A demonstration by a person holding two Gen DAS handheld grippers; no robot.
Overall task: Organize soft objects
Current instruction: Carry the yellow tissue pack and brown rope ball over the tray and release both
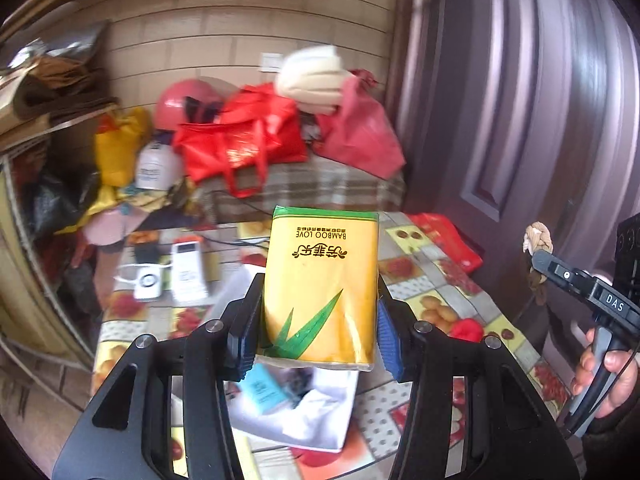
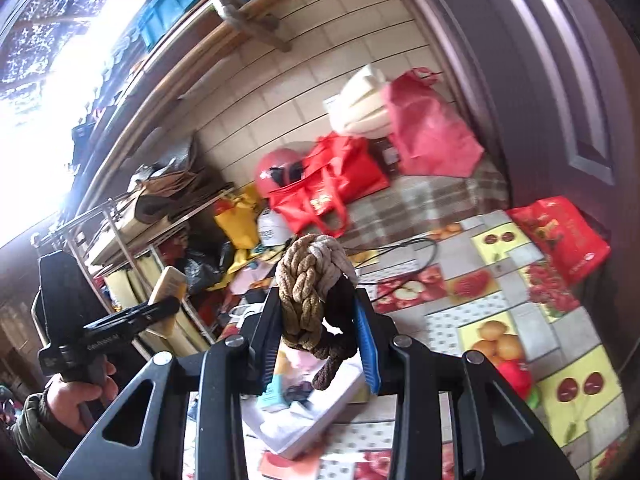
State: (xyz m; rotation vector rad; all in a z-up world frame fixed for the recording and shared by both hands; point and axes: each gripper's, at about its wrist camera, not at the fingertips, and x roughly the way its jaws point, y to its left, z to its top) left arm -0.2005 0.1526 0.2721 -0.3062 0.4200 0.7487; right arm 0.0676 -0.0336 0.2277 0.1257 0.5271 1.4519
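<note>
Left gripper (image 1: 318, 320): its blue-padded jaws were clamped on the two long sides of a yellow plastic-wrapped tissue pack (image 1: 320, 284) printed with green bamboo leaves, held upright above the table covered by a fruit-patterned oilcloth (image 1: 436, 280). Right gripper (image 2: 320, 332): its jaws pressed on a braided rope toy of tan, grey and dark brown cord (image 2: 310, 292), the knotted end standing above the fingertips and a dark brown tail hanging below them. Both soft objects were lifted clear of the tabletop, the tissue pack to the left and the rope toy to the right. Below the grippers, near the table's near edge, lay a white shallow box (image 2: 320, 412) with a small light-blue carton (image 1: 264, 392) in it. At the far side, a red fabric tote bag (image 1: 244, 144) and a pink plastic bag (image 1: 360, 136) rested on a plaid-covered surface (image 1: 320, 188). In the left wrist view a hand (image 1: 608, 376) gripped the right tool's handle.
</note>
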